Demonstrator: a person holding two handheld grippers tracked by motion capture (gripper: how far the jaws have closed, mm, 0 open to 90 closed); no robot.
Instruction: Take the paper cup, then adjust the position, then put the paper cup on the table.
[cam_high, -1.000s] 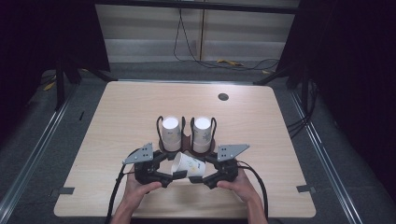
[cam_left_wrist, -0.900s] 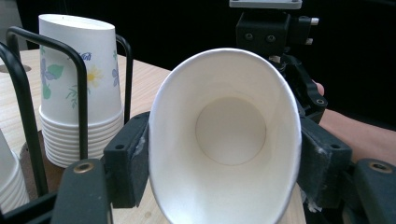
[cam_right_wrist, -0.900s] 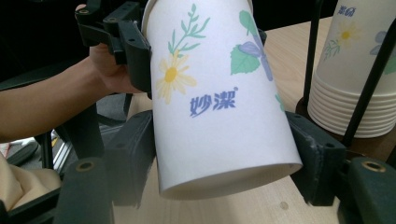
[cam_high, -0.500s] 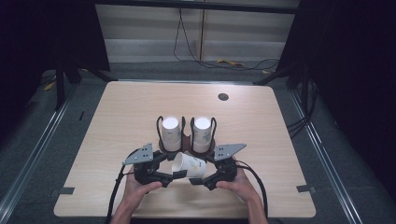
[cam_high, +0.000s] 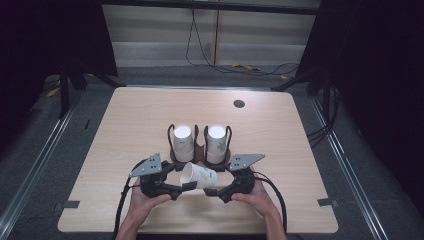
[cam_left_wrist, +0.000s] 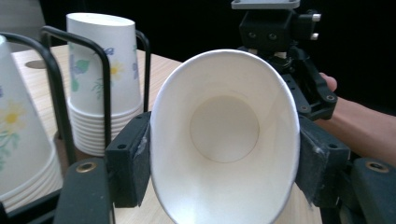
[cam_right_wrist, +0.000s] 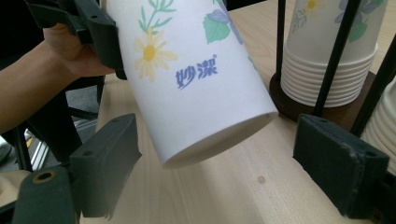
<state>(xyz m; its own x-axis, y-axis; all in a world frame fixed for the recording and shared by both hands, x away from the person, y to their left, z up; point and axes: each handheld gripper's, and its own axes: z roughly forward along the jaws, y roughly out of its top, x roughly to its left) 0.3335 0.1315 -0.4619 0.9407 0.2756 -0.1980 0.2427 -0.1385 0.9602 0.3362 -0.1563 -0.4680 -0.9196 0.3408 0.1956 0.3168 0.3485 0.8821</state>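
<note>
A white paper cup (cam_high: 198, 176) with a flower print lies on its side in the air between my two grippers. My left gripper (cam_high: 182, 176) is shut on its rim, and in the left gripper view the pads (cam_left_wrist: 133, 161) squeeze the mouth of the cup (cam_left_wrist: 224, 126) into an oval. My right gripper (cam_high: 216, 180) stands at the cup's base. Its jaws have just been opening, and in the right gripper view the cup (cam_right_wrist: 196, 74) hangs between its pads (cam_right_wrist: 338, 161) without touching them. Behind the cup, two stacks of upside-down cups (cam_high: 183, 142) (cam_high: 216, 142) stand in a wire holder.
The holder's dark round base (cam_right_wrist: 299, 105) and black wire uprights (cam_left_wrist: 53, 88) stand close behind the grippers. A small round hole (cam_high: 239, 103) sits at the far right of the wooden table (cam_high: 125, 130). Cables lie on the floor beyond the table's far edge.
The right gripper's jaws have spread apart and let go of the cup's base. The left gripper keeps its hold on the rim. Both hands stayed in place.
</note>
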